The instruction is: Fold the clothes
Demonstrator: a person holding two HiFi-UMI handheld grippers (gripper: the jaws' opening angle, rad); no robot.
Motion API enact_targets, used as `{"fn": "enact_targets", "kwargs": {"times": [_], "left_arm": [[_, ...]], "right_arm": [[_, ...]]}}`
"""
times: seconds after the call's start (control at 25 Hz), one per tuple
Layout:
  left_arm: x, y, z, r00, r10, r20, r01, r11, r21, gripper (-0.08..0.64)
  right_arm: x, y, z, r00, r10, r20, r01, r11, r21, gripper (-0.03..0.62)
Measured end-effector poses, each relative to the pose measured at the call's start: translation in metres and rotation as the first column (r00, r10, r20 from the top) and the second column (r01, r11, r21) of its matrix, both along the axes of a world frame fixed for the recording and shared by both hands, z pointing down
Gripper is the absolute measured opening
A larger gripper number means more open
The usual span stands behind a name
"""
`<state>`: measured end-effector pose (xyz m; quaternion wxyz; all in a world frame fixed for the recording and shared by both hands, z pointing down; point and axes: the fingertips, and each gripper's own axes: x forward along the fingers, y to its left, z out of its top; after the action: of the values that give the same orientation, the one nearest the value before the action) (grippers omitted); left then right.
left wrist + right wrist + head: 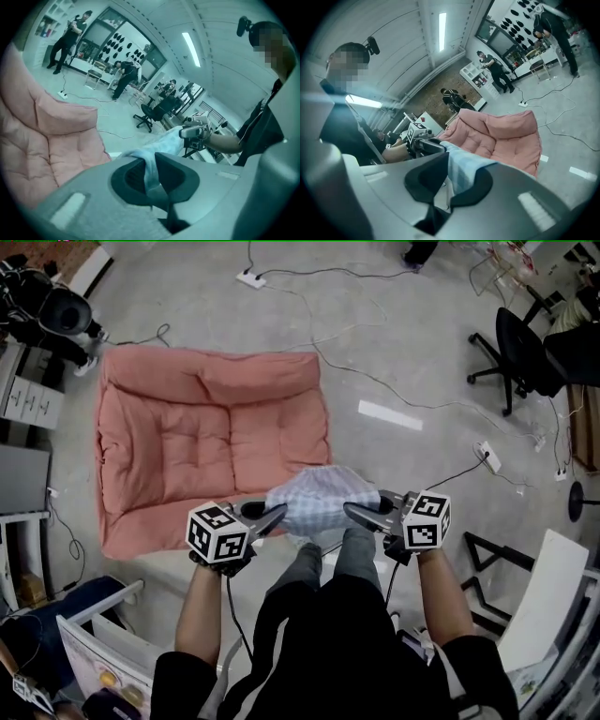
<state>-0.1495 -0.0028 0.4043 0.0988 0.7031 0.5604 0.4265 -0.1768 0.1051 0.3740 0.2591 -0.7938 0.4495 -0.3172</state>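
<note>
A pale blue checked garment [314,500] hangs stretched between my two grippers, above the near edge of a pink quilted cushion [202,442]. My left gripper [278,514] is shut on the garment's left edge; in the left gripper view the cloth [151,169] is pinched between the dark jaws. My right gripper [351,510] is shut on the garment's right edge, and the cloth [461,169] runs out of its jaws in the right gripper view. Each gripper sees the other across the cloth: the right gripper [193,132] and the left gripper [425,144].
The cushion lies on a grey floor with cables and a power strip [249,278]. An office chair [517,352] stands at the right, shelves and drawers [28,399] at the left. Several people stand far off by a wall [68,40]. My own legs [328,563] are below the garment.
</note>
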Motion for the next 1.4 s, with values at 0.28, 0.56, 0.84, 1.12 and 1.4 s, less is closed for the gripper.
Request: {"fn": "enact_targets", "kwargs": {"times": [0.28, 0.56, 0.84, 1.12, 1.4], "left_arm": [[-0.012, 0.064, -0.009, 0.983, 0.124, -0.138, -0.107, 0.986, 0.126, 0.023], [-0.030, 0.142, -0.019, 0.984, 0.104, -0.143, -0.084, 0.987, 0.140, 0.023], [-0.045, 0.211, -0.038, 0.984, 0.039, -0.172, -0.013, 0.988, 0.151, 0.023], [-0.042, 0.285, -0.048, 0.981, -0.016, -0.195, 0.045, 0.988, 0.146, 0.023], [0.002, 0.298, -0.047, 0.977, -0.082, -0.196, 0.109, 0.986, 0.130, 0.023]], "right_arm": [[-0.016, 0.058, -0.008, 0.994, 0.102, -0.046, -0.105, 0.993, -0.062, 0.018], [-0.030, 0.141, -0.014, 0.989, 0.130, -0.063, -0.139, 0.979, -0.149, 0.017], [-0.039, 0.209, -0.037, 0.997, -0.005, -0.082, -0.010, 0.982, -0.188, 0.017], [-0.038, 0.280, -0.054, 0.994, -0.046, -0.103, 0.023, 0.977, -0.213, 0.017], [0.004, 0.303, -0.049, 0.993, -0.030, -0.118, 0.000, 0.970, -0.243, 0.017]]}}
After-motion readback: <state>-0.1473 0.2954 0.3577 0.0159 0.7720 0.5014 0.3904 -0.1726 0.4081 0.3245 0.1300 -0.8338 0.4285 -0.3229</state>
